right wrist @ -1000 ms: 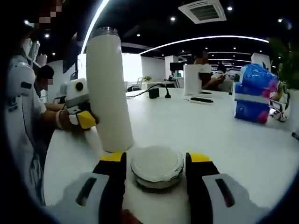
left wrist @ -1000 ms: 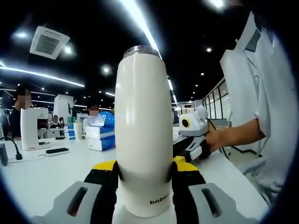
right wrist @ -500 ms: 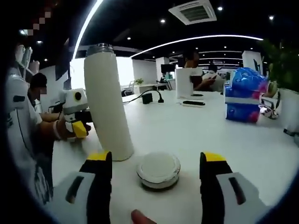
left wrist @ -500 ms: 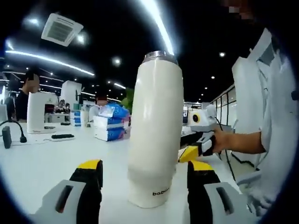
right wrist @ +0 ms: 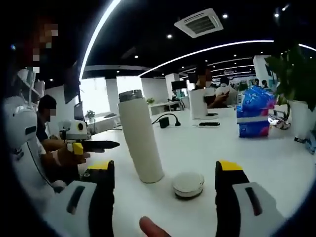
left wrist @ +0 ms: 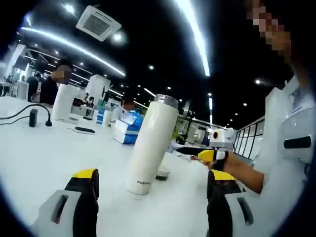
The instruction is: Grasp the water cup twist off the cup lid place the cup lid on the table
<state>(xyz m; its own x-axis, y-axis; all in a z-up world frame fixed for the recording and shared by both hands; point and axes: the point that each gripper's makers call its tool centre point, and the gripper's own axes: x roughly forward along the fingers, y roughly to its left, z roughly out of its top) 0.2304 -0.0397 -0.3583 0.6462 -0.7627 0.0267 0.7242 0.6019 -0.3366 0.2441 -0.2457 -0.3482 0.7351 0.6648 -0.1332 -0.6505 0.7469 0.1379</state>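
Cup [right wrist: 140, 138] upright, lidless; lid [right wrist: 188, 184] beside on table [right wrist: 276, 158].

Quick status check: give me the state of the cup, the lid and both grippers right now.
water cup: upright on the table, lid off, not held.
cup lid: resting flat on the table beside the cup, not held.
left gripper: open, holding nothing, apart from the cup.
right gripper: open, holding nothing, apart from the lid.

Bright ceiling strips, fisheye-warped edges
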